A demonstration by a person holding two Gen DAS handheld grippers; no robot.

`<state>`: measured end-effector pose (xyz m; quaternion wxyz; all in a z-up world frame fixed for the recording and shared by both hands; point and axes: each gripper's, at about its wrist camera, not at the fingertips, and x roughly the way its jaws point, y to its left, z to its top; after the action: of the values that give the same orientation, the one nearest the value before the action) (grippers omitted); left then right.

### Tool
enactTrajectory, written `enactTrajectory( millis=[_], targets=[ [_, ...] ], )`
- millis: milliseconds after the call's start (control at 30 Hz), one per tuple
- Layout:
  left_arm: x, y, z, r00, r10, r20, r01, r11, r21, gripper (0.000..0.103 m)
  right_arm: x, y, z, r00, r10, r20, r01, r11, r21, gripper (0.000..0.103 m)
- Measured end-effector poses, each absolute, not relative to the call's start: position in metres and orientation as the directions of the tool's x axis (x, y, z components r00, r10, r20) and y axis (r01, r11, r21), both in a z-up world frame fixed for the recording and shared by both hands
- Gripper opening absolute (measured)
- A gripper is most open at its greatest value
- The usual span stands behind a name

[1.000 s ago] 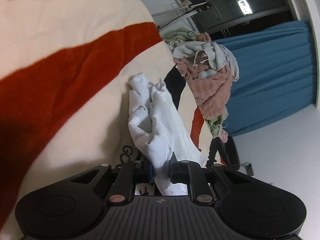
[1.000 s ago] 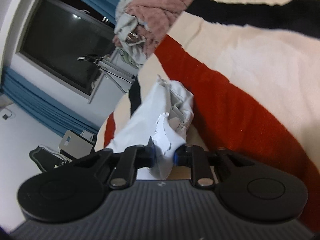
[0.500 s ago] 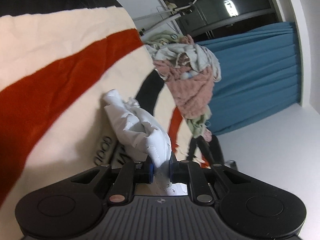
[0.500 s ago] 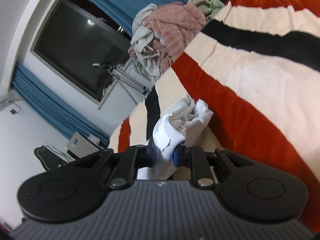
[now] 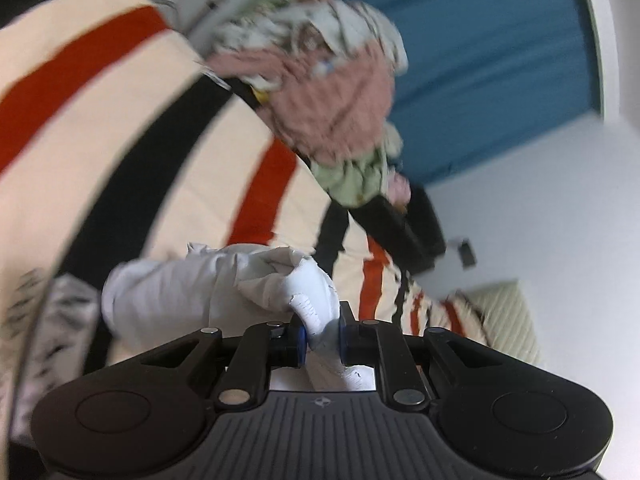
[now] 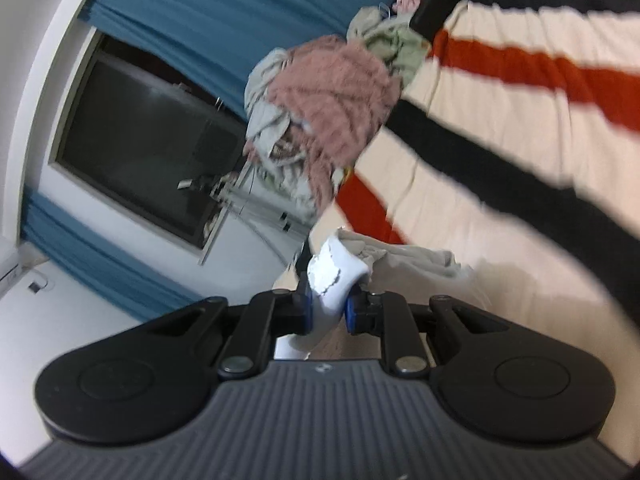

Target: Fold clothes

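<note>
My left claw (image 5: 322, 334) and right claw (image 6: 328, 312) each pinch a bunched edge of the white garment (image 5: 208, 284), raised above the striped bed (image 5: 100, 128). Through blur, both grips look thin; a tug could probably slip one free.

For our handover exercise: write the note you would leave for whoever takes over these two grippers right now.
Left gripper: shut on the white garment.
Right gripper: shut on another part of the same garment.
The garment hangs bunched between them over the striped blanket; the clothes pile waits behind.
Done: garment picked up.
Left: probably spread it, fold it, then the pile.
</note>
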<state>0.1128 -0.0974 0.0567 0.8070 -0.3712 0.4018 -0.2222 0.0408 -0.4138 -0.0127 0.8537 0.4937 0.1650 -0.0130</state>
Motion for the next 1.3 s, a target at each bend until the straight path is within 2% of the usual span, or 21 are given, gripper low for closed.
enactTrajectory(
  millis=[133,300,367,467,567,700,833,933,1033,1067,1233,1300],
  targets=[
    [0.184,-0.176,0.075,0.559,-0.666,-0.494,0.164,0.672,-0.722,0.015,0.090,-0.474,0.002,0.943,0.081,-0.323,0.233,0.531,0.814,0.019],
    [0.281,-0.251,0.085,0.570,-0.735,-0.367,0.270,0.589,-0.761,0.015,0.160,-0.542,0.031,0.962,-0.011,-0.274,0.226,0.595,0.771,0.019],
    [0.305,-0.279,0.079,0.570,-0.754,-0.327,0.332,0.575,-0.748,0.015,0.176,-0.558,0.037,0.971,-0.059,-0.231,0.213,0.647,0.732,0.019],
    [0.331,-0.312,0.047,0.564,-0.752,-0.340,0.371,0.599,-0.710,0.015,0.193,-0.571,0.020,0.969,-0.115,-0.221,0.237,0.691,0.683,0.019],
    [0.338,-0.320,-0.007,0.531,-0.731,-0.429,0.364,0.653,-0.664,0.014,0.207,-0.574,-0.031,0.935,-0.116,-0.336,0.319,0.689,0.650,0.019],
    [0.328,-0.299,-0.080,0.463,-0.695,-0.550,0.342,0.712,-0.613,0.014,0.203,-0.561,-0.115,0.853,-0.039,-0.520,0.426,0.627,0.653,0.019],
    [0.309,-0.280,-0.110,0.433,-0.668,-0.605,0.398,0.744,-0.537,0.015,0.181,-0.535,-0.157,0.794,0.010,-0.608,0.486,0.591,0.644,0.020],
    [0.292,-0.275,-0.096,0.449,-0.618,-0.645,0.481,0.776,-0.408,0.017,0.164,-0.519,-0.156,0.757,0.022,-0.653,0.518,0.589,0.620,0.020],
    [0.271,-0.259,-0.066,0.478,-0.634,-0.609,0.530,0.760,-0.375,0.021,0.144,-0.500,-0.128,0.760,0.003,-0.649,0.495,0.644,0.583,0.020],
    [0.261,-0.255,-0.052,0.490,-0.637,-0.595,0.540,0.757,-0.366,0.025,0.136,-0.493,-0.115,0.768,-0.007,-0.641,0.482,0.666,0.570,0.020],
    [0.194,-0.237,0.023,0.558,-0.646,-0.521,0.606,0.746,-0.276,0.031,0.092,-0.464,-0.045,0.827,-0.059,-0.559,0.404,0.754,0.518,0.020],
    [0.160,-0.228,0.050,0.580,-0.652,-0.488,0.627,0.740,-0.243,0.041,0.073,-0.449,-0.018,0.847,-0.080,-0.526,0.373,0.793,0.481,0.022]
  ],
)
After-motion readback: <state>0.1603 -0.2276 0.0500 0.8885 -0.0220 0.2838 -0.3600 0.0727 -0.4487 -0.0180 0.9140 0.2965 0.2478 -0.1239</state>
